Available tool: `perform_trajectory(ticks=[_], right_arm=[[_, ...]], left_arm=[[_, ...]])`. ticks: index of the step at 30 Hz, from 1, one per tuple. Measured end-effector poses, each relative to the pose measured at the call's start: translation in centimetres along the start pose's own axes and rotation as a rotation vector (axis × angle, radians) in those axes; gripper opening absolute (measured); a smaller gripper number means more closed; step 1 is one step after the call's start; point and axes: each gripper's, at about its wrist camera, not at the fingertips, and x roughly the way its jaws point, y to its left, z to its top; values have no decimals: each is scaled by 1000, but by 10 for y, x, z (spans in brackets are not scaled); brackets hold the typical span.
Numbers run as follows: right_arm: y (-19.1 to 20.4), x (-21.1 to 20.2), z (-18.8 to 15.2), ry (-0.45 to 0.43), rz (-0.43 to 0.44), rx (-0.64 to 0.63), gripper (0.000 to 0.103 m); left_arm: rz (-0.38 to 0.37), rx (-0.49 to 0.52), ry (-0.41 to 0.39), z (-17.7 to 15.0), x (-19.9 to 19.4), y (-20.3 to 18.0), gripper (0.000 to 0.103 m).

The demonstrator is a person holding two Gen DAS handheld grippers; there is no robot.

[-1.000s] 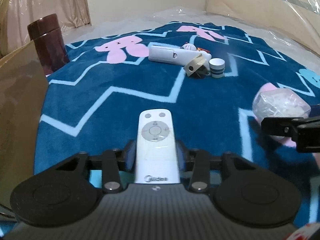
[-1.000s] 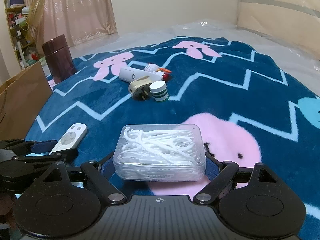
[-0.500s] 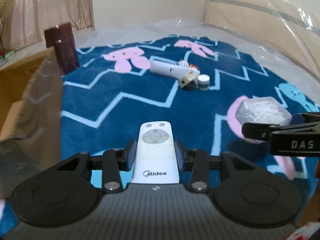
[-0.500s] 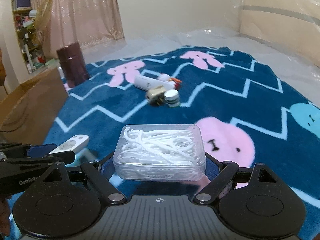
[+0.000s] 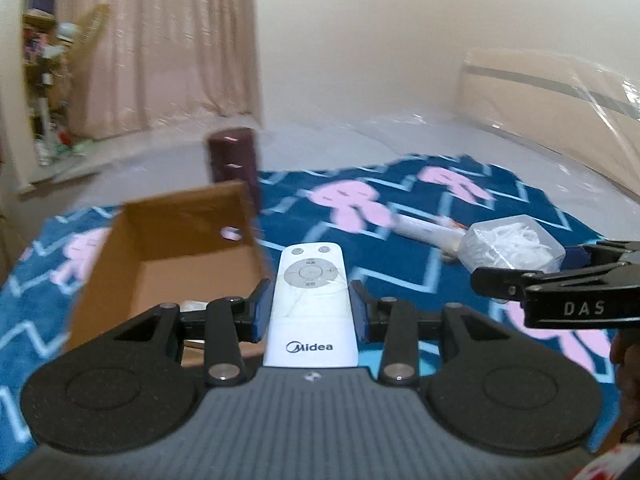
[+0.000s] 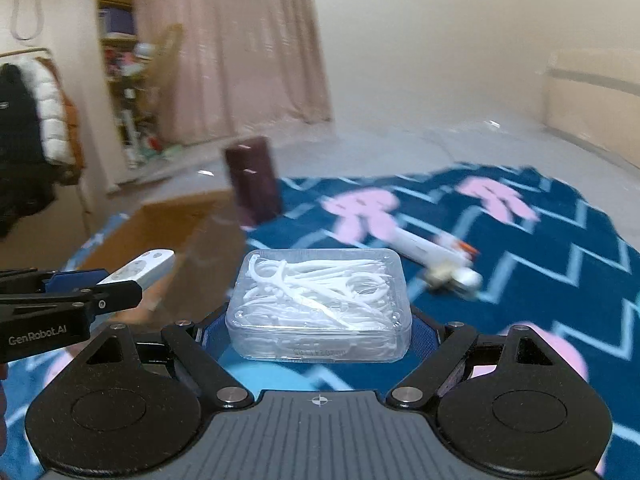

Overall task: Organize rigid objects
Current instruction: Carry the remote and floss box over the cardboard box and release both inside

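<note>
- Blue zigzag blanket (image 5: 400, 264) with pink bunnies sits much lower in both views than a second ago; more wall and curtain (image 5: 160, 48) show, so both grippers are lifted clear of the surface and swung left.
- Cardboard box (image 5: 188, 240), earlier only a flap at the left edge, is now open-topped just left of and beyond the left gripper; inside looks mostly bare, one small flat item near its front, blurred.
- Maroon cylindrical container (image 5: 234, 164) stands upright just behind the box's far wall, as before.
- Clear plastic box of floss picks (image 6: 320, 300) is clamped between the right gripper (image 6: 320, 332) jaws, wide, carried off the blanket; from the left view it hangs at right, above the blanket.
- White Midea remote (image 5: 311, 300) is pinched at its sides by the left gripper (image 5: 311, 308), jaws narrow, buttons pointing far, airborne beside the box's right wall.
- Leftover pile on the far blanket, a second white remote (image 6: 420, 246) plus small items, too blurred to name, is untouched.
- Judgement: transport phase, both loads heading for the box; next is carry over the rim and release. Risk: the remote clips the box's near-right wall.
</note>
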Motion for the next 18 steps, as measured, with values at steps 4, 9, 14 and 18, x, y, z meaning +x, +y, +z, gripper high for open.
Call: perform_trajectory(ticks=[4,9,14,18], right_arm=[[39,22,18,3,74,-38,83],[80,53,28,27,161,-61,83],[107,86,28,76,190,-82,83],[118,108,26,100,198,-87,83]], left_arm=[[73,-24,-2,4,-9,47,35],[137,-48,30,-3,-6,96,35],[170,-57,67,-14,4,131,35],[170,-60,82,-21,12,143,35]])
